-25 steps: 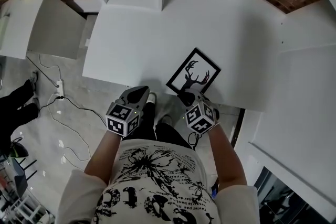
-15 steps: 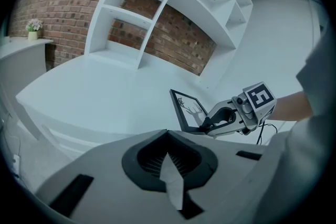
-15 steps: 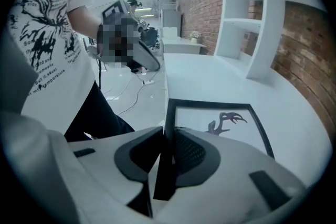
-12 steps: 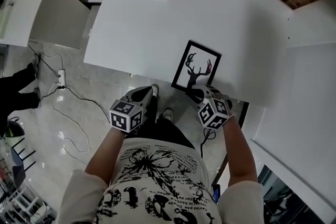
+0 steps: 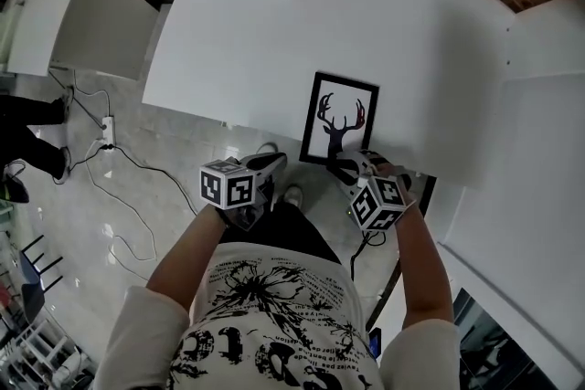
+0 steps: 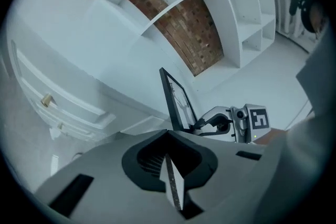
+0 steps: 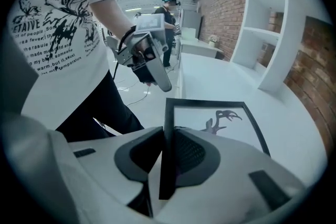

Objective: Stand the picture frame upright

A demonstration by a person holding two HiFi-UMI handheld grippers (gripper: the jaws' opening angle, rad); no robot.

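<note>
— On the white table (image 5: 393,32), where did we find the picture frame (image 5: 340,121)?
— At the table's near edge, tipped up steeply, with the deer print facing us.
— And our grippers?
— Our right gripper (image 7: 167,165) had its jaws narrowed onto the frame's near edge. Our left gripper (image 6: 173,186) hung off the table beside it, jaws pressed together on nothing

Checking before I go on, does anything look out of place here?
Only the picture frame: it sits at the white table's near edge, tilted, its border clamped in the right gripper. Nothing looks spilled or damaged.
</note>
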